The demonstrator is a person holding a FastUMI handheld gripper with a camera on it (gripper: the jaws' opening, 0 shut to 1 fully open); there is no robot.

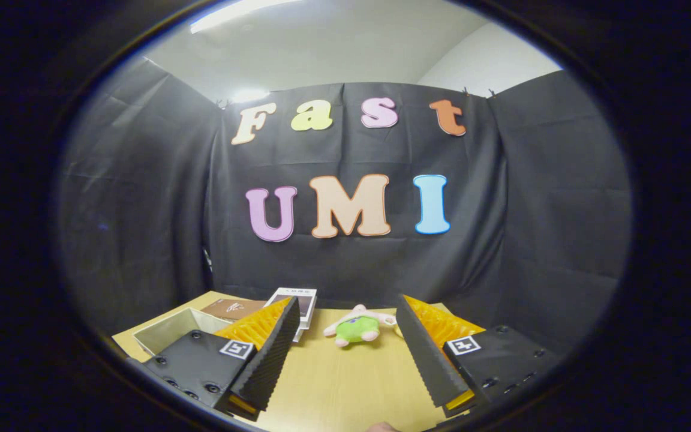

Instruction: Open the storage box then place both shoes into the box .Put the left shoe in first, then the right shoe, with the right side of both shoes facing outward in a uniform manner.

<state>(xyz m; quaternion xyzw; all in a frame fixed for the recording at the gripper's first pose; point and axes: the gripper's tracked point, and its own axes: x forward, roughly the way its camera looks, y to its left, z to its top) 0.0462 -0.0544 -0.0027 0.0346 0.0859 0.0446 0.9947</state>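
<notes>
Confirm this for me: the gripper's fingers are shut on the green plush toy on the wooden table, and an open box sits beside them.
Not quite. In the gripper view the gripper is open, and the green plush toy lies on the wooden table beyond its fingers, untouched. The open box does sit beside them.

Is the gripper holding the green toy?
No, the gripper is open, and the green toy lies on the table beyond its fingers, untouched.
</notes>
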